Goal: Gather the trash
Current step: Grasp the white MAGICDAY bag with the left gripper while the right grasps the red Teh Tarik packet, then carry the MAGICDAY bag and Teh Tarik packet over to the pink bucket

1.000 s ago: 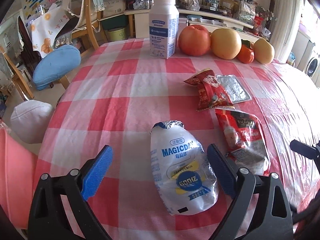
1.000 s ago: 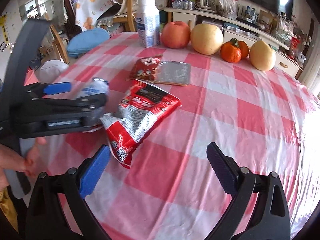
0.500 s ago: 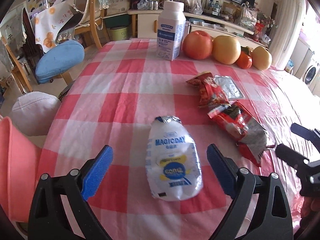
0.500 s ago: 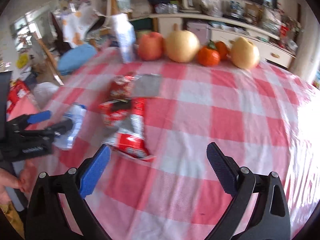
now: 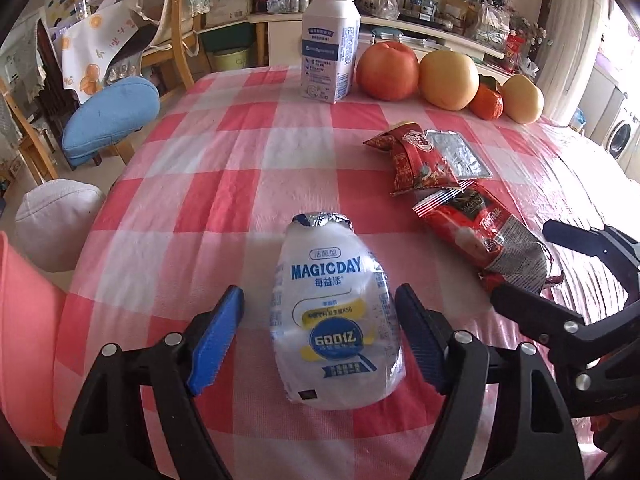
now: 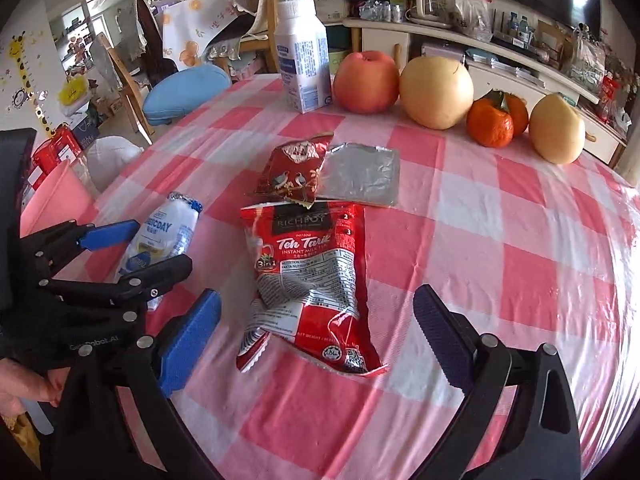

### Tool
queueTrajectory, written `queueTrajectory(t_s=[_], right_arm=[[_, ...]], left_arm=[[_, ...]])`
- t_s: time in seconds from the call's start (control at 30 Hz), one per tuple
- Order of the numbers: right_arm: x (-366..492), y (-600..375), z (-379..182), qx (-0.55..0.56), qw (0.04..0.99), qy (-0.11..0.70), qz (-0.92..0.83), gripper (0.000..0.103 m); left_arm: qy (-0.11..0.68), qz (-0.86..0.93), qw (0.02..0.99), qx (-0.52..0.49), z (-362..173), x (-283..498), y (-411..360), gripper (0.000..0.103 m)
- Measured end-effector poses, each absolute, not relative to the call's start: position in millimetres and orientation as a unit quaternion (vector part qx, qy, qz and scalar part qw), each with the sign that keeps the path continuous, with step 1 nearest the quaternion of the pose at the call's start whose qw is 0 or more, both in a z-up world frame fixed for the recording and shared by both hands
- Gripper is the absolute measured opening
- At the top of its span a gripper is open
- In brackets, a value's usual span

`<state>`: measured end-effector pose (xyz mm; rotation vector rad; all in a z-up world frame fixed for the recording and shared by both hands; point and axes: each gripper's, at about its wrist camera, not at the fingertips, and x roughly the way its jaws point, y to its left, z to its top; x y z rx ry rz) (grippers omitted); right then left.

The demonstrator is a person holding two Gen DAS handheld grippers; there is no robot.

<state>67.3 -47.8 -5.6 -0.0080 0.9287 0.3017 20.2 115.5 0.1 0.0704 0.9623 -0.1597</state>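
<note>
A crushed white MAGICDAY bottle (image 5: 336, 312) lies flat on the red-checked tablecloth (image 5: 224, 200). My left gripper (image 5: 320, 340) straddles its lower half and its jaws are closing. The right pad is at the bottle's edge, while the left pad still stands off it. From the right wrist view, the same bottle (image 6: 168, 228) shows between the left gripper (image 6: 140, 254) fingers. A red Teh Tarik packet (image 6: 308, 280) lies just ahead of my open right gripper (image 6: 316, 336), untouched. Beyond it lie a small red wrapper (image 6: 292, 176) and a silver foil sachet (image 6: 360, 178).
A white milk bottle (image 5: 330, 40), an apple (image 5: 386, 70), a pear (image 5: 448, 80), oranges (image 5: 486, 102) and another pear (image 5: 522, 100) line the table's far side. A pink bin (image 5: 24, 320) stands off the left edge, near a blue-cushioned chair (image 5: 108, 120).
My left gripper's jaws have narrowed around the white bottle. My right gripper has swung over so the red Teh Tarik packet now lies centred in front of its open fingers.
</note>
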Motion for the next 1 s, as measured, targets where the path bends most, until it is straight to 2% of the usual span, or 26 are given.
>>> queueTrajectory(t_s=[0.13,0.2,0.43,0.8,1.0], right_arm=[[67.8,-45.1,-10.3,-0.010,0.883,0.447,0.144,0.096],[66.9,-43.6,-10.6,-0.019,0.884,0.444,0.141,0.087],[62.9,-44.7,-9.0,-0.031,0.890,0.432,0.144,0.060],[53.0,-55.2,-3.6,0.014,0.893,0.419,0.163,0.050],[42.3,-53.7,5.3,0.021,0.899,0.406,0.164,0.050]], left_arm=[[0.452,-0.075,0.888,0.040,0.5,18.5,114.4,0.068],[0.446,-0.073,0.891,0.036,1.2,18.0,115.7,0.061],[0.440,-0.079,0.894,0.020,2.2,15.9,120.8,0.061],[0.429,-0.089,0.899,-0.012,11.6,10.8,135.7,0.061],[0.412,-0.088,0.906,-0.031,25.7,6.3,148.4,0.061]])
